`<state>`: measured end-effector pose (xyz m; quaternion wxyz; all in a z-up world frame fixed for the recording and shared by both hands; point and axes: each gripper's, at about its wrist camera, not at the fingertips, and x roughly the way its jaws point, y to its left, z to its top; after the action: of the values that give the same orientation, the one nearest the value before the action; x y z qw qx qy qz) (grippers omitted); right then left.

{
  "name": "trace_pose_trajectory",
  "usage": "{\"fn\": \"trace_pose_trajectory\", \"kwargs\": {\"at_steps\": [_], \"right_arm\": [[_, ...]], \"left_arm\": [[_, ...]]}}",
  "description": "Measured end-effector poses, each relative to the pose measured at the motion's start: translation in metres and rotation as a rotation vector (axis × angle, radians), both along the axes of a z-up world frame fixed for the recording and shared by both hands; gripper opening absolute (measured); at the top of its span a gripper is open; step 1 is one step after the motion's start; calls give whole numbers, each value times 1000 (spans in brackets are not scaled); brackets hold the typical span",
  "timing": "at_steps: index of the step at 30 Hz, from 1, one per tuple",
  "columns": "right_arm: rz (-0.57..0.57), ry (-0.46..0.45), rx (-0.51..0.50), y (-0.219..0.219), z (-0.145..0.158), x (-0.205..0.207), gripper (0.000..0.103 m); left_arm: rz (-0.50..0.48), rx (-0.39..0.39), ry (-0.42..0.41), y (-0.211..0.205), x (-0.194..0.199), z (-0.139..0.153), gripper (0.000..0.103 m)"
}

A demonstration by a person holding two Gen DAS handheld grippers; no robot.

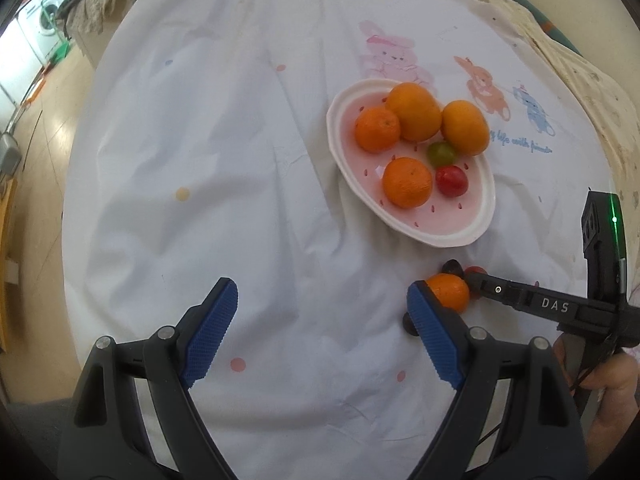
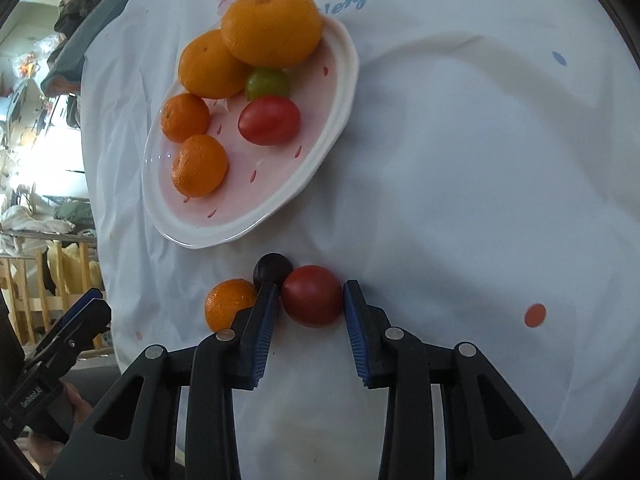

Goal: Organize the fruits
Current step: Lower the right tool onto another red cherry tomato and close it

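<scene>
Left wrist view: the left tool (image 1: 322, 324) hangs over the white cloth on the table (image 1: 224, 152), spread wide with nothing between its blue pads. The plate (image 1: 480, 220) sits toward the far right part of the table and carries six fruits: four oranges, one green tomato (image 1: 441, 153) and one red tomato (image 1: 451, 181). Loose fruit lies on the cloth near the plate's closest rim: a small orange (image 1: 450, 292) just beside the left tool's right-hand pad, a dark round fruit (image 1: 452, 267) and a sliver of a red one behind the right tool, which reaches in from the right edge.

Right wrist view: the right tool (image 2: 309, 304) has its blue pads on either side of the loose red tomato (image 2: 313, 301), and both appear to touch it, so I read it as pinching that tomato while it rests on the cloth. The dark fruit touches the tomato and one finger's tip; the small orange lies just beside the outside of that finger.

By my judgement the job is about two thirds done: six fruits are plated and three are left on the cloth, with the red tomato in hand.
</scene>
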<state>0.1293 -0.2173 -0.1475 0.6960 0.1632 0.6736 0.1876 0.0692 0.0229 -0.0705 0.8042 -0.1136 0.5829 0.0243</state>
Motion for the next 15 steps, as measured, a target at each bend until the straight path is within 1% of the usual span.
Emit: {"fn": "trace_pose_trajectory", "kwargs": {"at_steps": [2,6,10,15], "right_arm": [[15,-10,-11,2,1,1,33],[48,-47,-8,5,11,0,33],[18,-66,22,-4,22,1,33],[-34,-110,70,-22,48,-6,33]], "left_arm": [[0,6,1,0,1,-1,84],[-9,14,3,-1,1,-2,84],[-47,36,28,-6,1,-8,84],[-129,43,82,-22,-2,-21,84]]}}
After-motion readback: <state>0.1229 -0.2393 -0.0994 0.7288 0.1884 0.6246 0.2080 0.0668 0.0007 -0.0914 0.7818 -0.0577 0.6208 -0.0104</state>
